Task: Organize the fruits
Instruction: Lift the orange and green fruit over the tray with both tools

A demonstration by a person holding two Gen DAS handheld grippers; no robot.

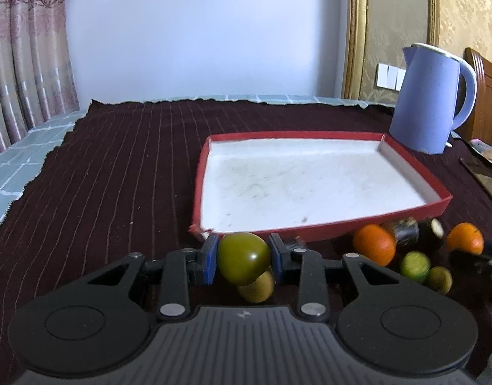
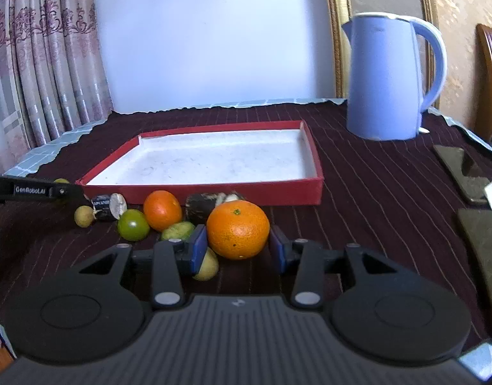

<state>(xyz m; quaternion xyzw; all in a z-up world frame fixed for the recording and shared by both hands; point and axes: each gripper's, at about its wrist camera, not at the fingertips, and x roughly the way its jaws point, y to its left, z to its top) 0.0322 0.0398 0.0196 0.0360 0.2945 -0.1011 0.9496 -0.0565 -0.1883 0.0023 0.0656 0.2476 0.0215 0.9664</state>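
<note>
The left gripper point(image 1: 244, 260) is clamped on a green fruit point(image 1: 243, 262), lifted clear of the dark cloth point(image 1: 117, 176). The right gripper point(image 2: 238, 248) grasps an orange point(image 2: 237, 229). Just beyond both sets of fingers lies an empty red tray point(image 1: 415, 215). Pick-up looks done; next, carry each fruit forward over the rim and release

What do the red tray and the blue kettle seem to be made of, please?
Red tray: probably cardboard, matte; thin folded walls, a torn corner, a scuffed white inside. Blue kettle: apparently smooth plastic with a soft sheen and a moulded handle, though coated metal is possible.
</note>
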